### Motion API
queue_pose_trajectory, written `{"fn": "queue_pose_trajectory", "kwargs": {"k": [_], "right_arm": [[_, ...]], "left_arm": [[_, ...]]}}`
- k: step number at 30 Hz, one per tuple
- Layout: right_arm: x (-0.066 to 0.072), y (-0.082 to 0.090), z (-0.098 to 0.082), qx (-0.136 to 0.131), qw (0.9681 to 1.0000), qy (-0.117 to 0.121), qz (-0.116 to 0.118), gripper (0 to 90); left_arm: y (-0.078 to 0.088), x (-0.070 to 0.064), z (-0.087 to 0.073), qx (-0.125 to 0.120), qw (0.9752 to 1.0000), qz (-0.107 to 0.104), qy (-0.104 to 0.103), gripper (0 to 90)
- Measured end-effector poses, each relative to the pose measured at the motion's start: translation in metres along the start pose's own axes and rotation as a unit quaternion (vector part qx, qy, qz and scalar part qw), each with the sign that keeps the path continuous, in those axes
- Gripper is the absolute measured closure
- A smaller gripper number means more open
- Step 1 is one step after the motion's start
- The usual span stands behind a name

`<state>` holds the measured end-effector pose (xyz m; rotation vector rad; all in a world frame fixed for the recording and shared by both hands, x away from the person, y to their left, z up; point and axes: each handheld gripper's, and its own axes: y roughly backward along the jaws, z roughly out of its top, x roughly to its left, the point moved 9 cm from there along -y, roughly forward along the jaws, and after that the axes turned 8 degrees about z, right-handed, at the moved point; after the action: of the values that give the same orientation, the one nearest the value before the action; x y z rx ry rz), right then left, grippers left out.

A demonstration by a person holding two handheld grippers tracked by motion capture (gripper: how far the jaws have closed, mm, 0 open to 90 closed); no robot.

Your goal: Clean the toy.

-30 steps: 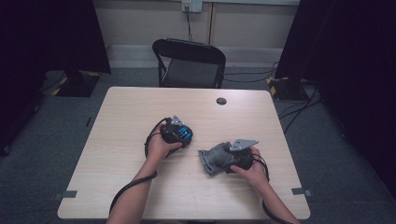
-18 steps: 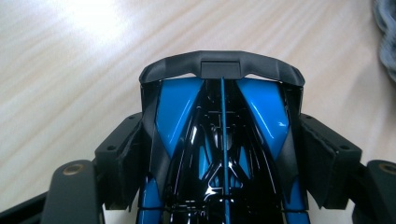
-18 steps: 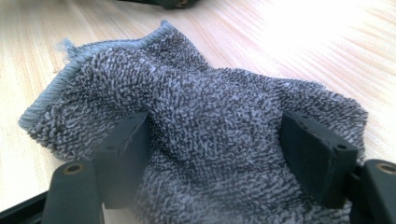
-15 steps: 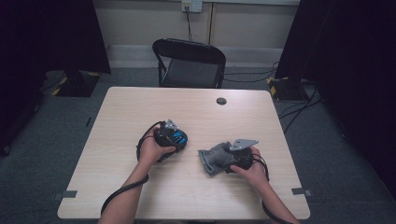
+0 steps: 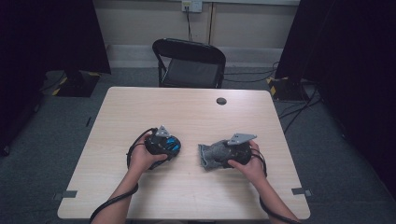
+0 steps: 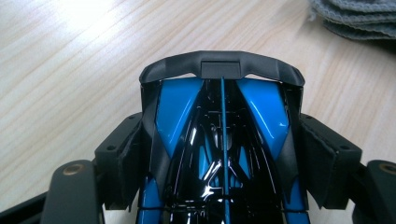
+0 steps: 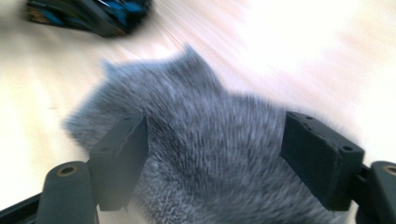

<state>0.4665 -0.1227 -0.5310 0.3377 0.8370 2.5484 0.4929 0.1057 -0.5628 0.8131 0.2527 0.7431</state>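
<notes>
Wooden table (image 5: 140, 107) | left gripper (image 5: 169, 145) clamps blue-black toy car (image 6: 219, 140) | right gripper (image 5: 215, 156), at 3 o'clock, jaws just widening around grey cloth (image 7: 210, 154)

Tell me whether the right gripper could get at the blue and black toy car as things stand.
Probably not yet. The right gripper has the grey cloth between its jaws, and the toy car sits clamped in the left gripper. The bare table between them leaves the path free, but both would have to let go first.
</notes>
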Motion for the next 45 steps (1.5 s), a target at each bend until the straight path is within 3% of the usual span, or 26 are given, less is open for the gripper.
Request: {"fn": "queue_pose_trajectory", "kwargs": {"k": [4,7,12,16,20,23,26,29,32,35,40,45], "right_arm": [[-0.013,0.017,0.007,0.023,0.9973,0.063,0.031,23.2],[-0.024,0.021,0.001,0.048,0.9935,0.087,0.055,23.5],[-0.025,0.01,-0.012,0.091,0.981,0.137,0.103,23.2],[-0.025,-0.003,-0.023,0.11,0.9777,0.144,0.106,24.6],[-0.025,-0.006,-0.028,0.077,0.9898,0.085,0.084,28.3],[-0.024,-0.004,-0.031,0.054,0.995,0.058,0.06,35.4],[-0.019,-0.001,-0.034,0.031,0.9982,0.036,0.036,44.4],[-0.016,0.001,-0.036,0.019,0.9991,0.028,0.025,50.3],[-0.013,0.002,-0.034,0.041,0.9988,0.02,0.017,59.9],[-0.013,0.001,-0.034,0.04,0.9992,0.007,0.007,63.5],[-0.013,0.001,-0.033,0.039,0.9992,-0.008,-0.004,66.6],[-0.016,0.002,-0.033,0.024,0.9989,-0.038,-0.014,72.8]], "left_arm": [[0.0,0.0,0.0,0.001,1.0,0.002,-0.001,25.3],[-0.002,0.0,0.002,0.001,1.0,0.001,0.0,25.2],[-0.002,-0.001,0.002,-0.004,1.0,0.0,-0.001,25.2],[-0.002,-0.001,0.002,-0.006,1.0,0.0,0.001,25.2],[-0.003,-0.001,0.002,-0.008,1.0,0.003,0.0,25.1],[-0.003,-0.001,0.002,-0.008,1.0,0.0,-0.002,24.8],[-0.005,-0.002,0.003,-0.006,1.0,-0.003,-0.002,21.4],[-0.008,-0.005,0.005,0.001,1.0,0.002,-0.003,16.4],[-0.01,-0.006,0.007,0.003,1.0,0.007,-0.001,14.6],[-0.009,-0.005,0.009,-0.009,0.9999,0.005,0.002,24.2],[-0.008,-0.006,0.009,-0.002,1.0,0.008,0.002,25.2],[-0.005,-0.004,0.011,-0.001,0.9999,0.012,0.006,25.4]]}}
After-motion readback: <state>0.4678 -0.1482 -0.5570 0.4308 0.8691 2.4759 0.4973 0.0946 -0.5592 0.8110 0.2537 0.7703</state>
